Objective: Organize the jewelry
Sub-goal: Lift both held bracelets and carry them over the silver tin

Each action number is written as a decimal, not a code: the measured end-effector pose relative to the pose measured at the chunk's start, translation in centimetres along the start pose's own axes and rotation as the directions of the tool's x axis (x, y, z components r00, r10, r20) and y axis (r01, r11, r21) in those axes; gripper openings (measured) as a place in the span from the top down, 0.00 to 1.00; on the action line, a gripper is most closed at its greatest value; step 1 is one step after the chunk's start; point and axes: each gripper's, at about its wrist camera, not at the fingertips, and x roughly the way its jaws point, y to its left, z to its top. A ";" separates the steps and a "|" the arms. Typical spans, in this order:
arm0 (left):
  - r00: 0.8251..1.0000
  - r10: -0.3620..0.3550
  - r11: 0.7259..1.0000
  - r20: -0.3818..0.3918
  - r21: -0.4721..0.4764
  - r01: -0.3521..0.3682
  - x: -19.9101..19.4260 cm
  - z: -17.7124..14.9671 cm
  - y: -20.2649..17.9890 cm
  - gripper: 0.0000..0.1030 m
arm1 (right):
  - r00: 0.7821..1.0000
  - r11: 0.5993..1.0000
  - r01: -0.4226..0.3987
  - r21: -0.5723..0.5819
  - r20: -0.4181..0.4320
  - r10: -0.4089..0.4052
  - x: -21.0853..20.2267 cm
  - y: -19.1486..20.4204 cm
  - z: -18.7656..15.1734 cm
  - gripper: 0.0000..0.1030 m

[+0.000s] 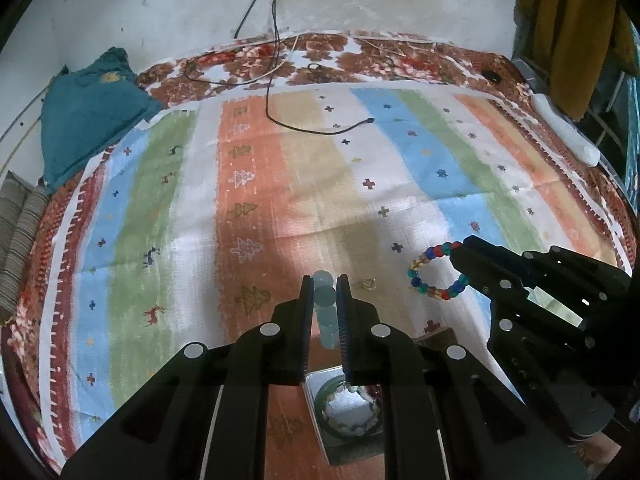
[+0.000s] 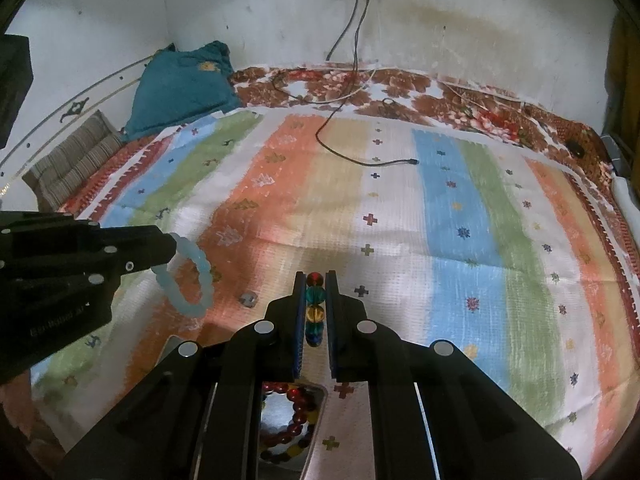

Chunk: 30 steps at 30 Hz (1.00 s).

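My left gripper (image 1: 325,280) is shut on a pale blue bead bracelet (image 1: 325,304), held above the striped cloth; it also shows in the right wrist view (image 2: 188,280), hanging from the left gripper (image 2: 170,248). My right gripper (image 2: 316,276) is shut on a multicoloured bead bracelet (image 2: 315,308); in the left wrist view this bracelet (image 1: 436,272) hangs from the right gripper (image 1: 460,252). Below the left gripper a metal tray (image 1: 348,446) holds a green bangle and a bead bracelet (image 1: 352,428). Below the right gripper a tray (image 2: 316,432) holds a dark red bead bracelet (image 2: 298,408).
A small ring (image 1: 369,284) lies on the cloth between the grippers; it also shows in the right wrist view (image 2: 248,299). A black cable (image 1: 320,130) lies across the far part of the cloth. A teal cloth bundle (image 1: 88,108) sits at the far left, a white object (image 1: 568,132) at the right edge.
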 end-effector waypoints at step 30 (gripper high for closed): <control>0.992 -0.041 0.998 0.116 -0.050 0.047 -5.6 -4.1 -0.3 0.89 | 0.996 0.999 -0.052 0.008 0.071 0.051 -5.2 1.7 -2.7 0.90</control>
